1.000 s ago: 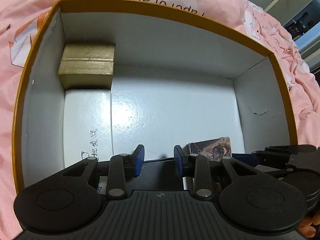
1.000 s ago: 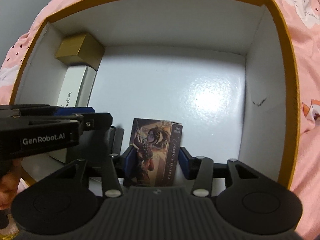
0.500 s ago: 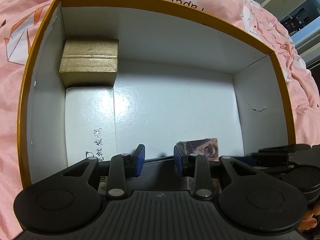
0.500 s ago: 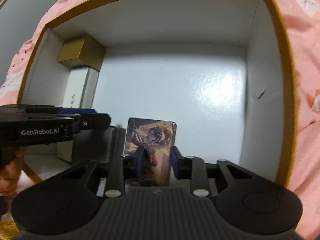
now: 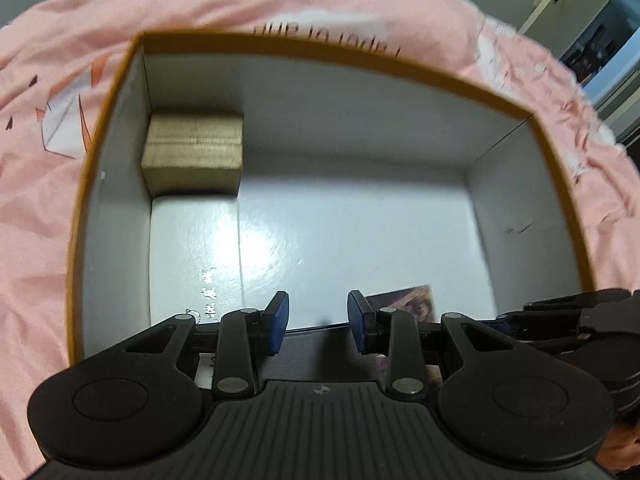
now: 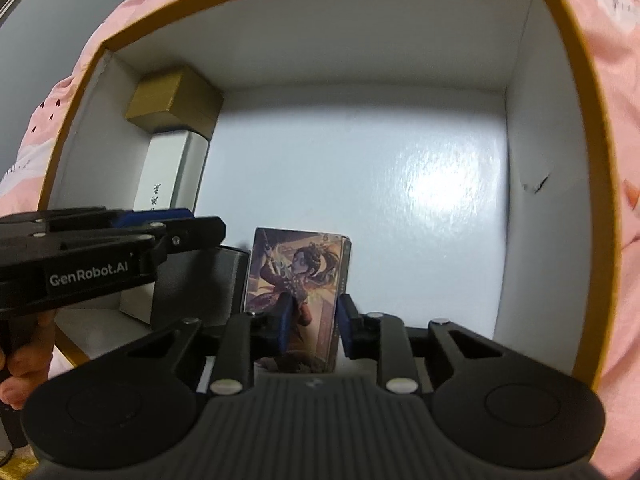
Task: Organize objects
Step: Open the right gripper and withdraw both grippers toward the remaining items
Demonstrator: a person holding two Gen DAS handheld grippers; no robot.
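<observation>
An orange-rimmed white storage box [image 5: 360, 92] lies on pink bedding. Inside it a gold box [image 5: 194, 152] sits in the far left corner, with a long white box [image 5: 192, 248] in front of it. A dark grey box [image 6: 196, 288] lies near the front wall under my left gripper [image 5: 314, 320], which is open and empty above it. My right gripper [image 6: 314, 326] straddles an illustrated card box [image 6: 298, 280] standing beside the dark box; the jaws look slightly apart from its sides. The card box's top also shows in the left wrist view [image 5: 404, 302].
Pink patterned bedding [image 5: 48, 184] surrounds the storage box. The box's white floor [image 6: 360, 168] stretches to the far wall and the right wall [image 6: 544, 184]. A doorway and furniture [image 5: 600, 40] show at the far right.
Both grippers have pulled back and up from the box. The right gripper's jaws, earlier closed around the card box, now stand slightly wider. The card box stands beside the dark box.
</observation>
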